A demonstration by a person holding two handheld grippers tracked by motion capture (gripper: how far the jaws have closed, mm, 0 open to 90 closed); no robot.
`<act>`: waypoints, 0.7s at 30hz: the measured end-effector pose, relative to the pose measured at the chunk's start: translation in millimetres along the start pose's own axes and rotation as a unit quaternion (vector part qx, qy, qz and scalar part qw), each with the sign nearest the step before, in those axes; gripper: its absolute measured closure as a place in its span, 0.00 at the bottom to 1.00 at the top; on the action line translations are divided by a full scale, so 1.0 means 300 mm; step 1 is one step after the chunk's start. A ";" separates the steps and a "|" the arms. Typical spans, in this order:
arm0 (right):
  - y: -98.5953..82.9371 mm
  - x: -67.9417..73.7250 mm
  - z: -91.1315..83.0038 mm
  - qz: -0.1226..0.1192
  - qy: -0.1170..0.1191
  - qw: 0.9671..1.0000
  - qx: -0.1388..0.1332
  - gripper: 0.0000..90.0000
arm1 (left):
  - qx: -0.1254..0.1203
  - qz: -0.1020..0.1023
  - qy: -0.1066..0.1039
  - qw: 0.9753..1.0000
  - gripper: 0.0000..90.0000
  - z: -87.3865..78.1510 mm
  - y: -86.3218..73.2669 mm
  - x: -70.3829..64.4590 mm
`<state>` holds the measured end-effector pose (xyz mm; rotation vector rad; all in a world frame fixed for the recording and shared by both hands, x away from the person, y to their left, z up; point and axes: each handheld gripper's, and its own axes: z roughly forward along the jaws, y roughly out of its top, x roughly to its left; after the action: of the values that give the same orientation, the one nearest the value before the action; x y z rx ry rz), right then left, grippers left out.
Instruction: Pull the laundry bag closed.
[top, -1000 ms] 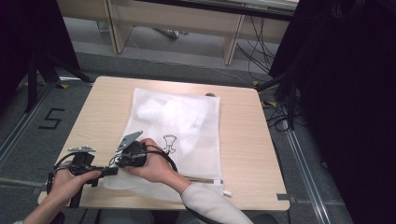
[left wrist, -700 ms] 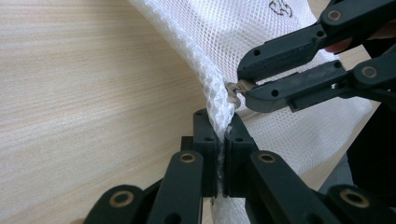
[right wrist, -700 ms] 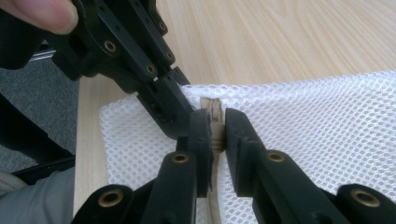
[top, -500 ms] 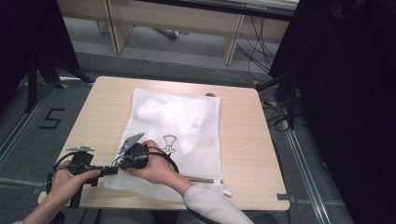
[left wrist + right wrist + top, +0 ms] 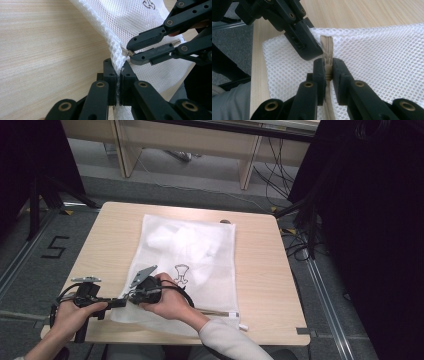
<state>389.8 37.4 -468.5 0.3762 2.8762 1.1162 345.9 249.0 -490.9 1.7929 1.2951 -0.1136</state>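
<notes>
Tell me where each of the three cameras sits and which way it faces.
High view: above the person's side, looking forward and down on the table; forearms and both hands show.
Left gripper view: rides the left gripper, looking along its fingers clamped on the bag edge.
Right gripper view: rides the right gripper, fingers pinching the zipper.
Shared: both gripper views show the other gripper and the bag.

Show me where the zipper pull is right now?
In the left gripper view, the pull sits at the bag's edge, pinched by the right tool, just above the left tool.
</notes>
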 end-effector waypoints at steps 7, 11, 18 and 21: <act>-0.015 -0.003 0.004 0.000 -0.003 1.000 0.004 0.92 | -0.012 0.000 0.006 1.000 0.95 -0.002 0.000 -0.011; -0.016 -0.005 0.004 0.000 0.000 1.000 0.005 0.92 | -0.012 0.001 0.004 1.000 0.95 -0.003 0.000 -0.013; -0.023 -0.008 0.007 0.004 0.003 1.000 0.011 0.92 | -0.005 0.010 0.001 1.000 0.95 -0.008 0.004 -0.012; -0.029 -0.012 0.009 0.005 0.004 1.000 0.017 0.92 | -0.004 0.016 0.004 1.000 0.95 -0.016 0.006 -0.008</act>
<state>391.6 32.1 -476.5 0.3884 2.9065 1.0734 344.3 250.6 -485.5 1.8086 1.2716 -0.0836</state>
